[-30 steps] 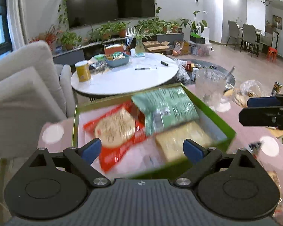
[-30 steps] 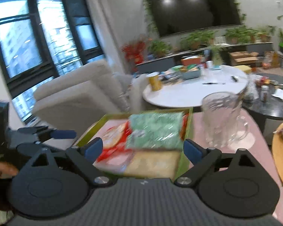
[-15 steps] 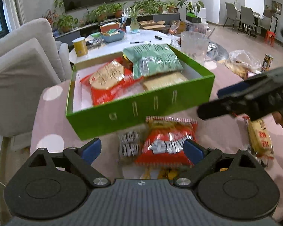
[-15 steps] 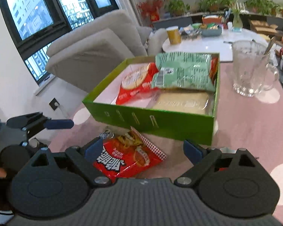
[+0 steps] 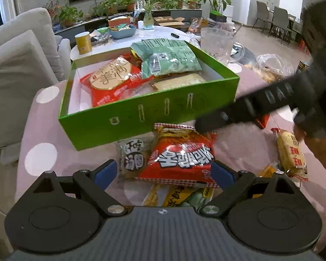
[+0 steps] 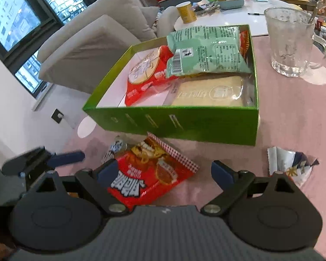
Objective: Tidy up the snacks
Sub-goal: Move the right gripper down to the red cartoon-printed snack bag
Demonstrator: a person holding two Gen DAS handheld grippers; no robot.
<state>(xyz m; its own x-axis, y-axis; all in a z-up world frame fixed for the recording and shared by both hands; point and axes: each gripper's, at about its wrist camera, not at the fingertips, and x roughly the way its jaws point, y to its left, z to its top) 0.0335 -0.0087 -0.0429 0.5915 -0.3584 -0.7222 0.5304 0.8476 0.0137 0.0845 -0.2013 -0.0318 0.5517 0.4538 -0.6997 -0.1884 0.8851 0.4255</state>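
Both claws stood wide apart and empty: the left gripper (image 5: pixel 163 171) hovered over a red snack bag (image 5: pixel 180 158) on the pink tablecloth (image 5: pixel 43 134), the right gripper (image 6: pixel 164 171) just beside it. Beyond lay the green box (image 6: pixel 184 124), holding a mint-green bag (image 6: pixel 208 52), a red rice-cracker pack (image 5: pixel 110 78) and a pale biscuit pack (image 6: pixel 208 91).

glossy plastic red snack bag (image 5: pixel 180 158); matt cardboard green box (image 5: pixel 154 113); clear glass pitcher (image 6: pixel 291 41); matt pink tablecloth (image 6: pixel 293 117).
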